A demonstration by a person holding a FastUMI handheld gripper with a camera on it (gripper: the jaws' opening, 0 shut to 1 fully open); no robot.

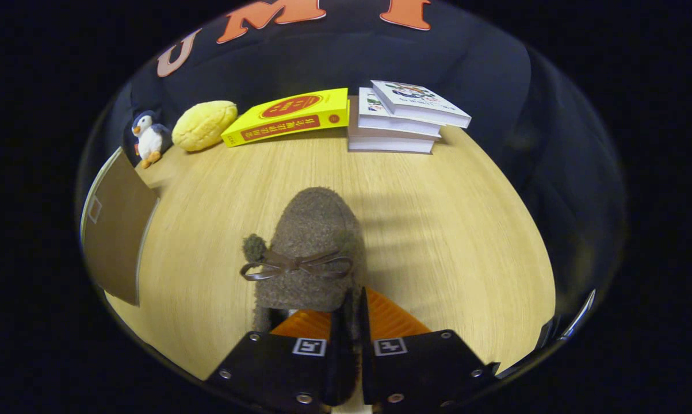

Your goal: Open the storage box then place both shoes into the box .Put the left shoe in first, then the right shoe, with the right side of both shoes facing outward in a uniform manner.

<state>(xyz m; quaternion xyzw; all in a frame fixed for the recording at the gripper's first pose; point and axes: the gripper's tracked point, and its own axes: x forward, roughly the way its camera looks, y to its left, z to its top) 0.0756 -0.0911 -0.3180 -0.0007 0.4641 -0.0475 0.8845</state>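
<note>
- A pale wooden bench (449, 230) stood against the dark cloth wall of the booth.
- Taking the shoe as the landmark: a fuzzy brown shoe (311, 253) with a thin bow across its top lay near the middle of the bench, toe pointing away toward the wall.
- The gripper (350, 345) sat at the shoe's heel end, its fingers (392, 359) drawn close together with the rim of the heel pinched between them, so they looked clamped on the shoe.
- Far beyond the toe, a yellow book (291, 117) leaned along the back of the bench, with a stack of white books (400, 118) to the right of it.
- Beyond the shoe and to its left sat a yellow bun-shaped toy (203, 125) and, further left, a small penguin toy (148, 138).
- Left of the shoe, at the bench's edge, a flat brown panel (115, 230) stood tilted; it might have been the storage box's opened door, though that could not be told for sure.
- Progress, as a judgement: one shoe was gripped for carrying, and neither shoe was seen placed in the box.
- Whether this was the left or the right shoe could not be told.
- Left to do: carry this shoe into the box with its right side facing outward, then handle the other shoe the same way.
</note>
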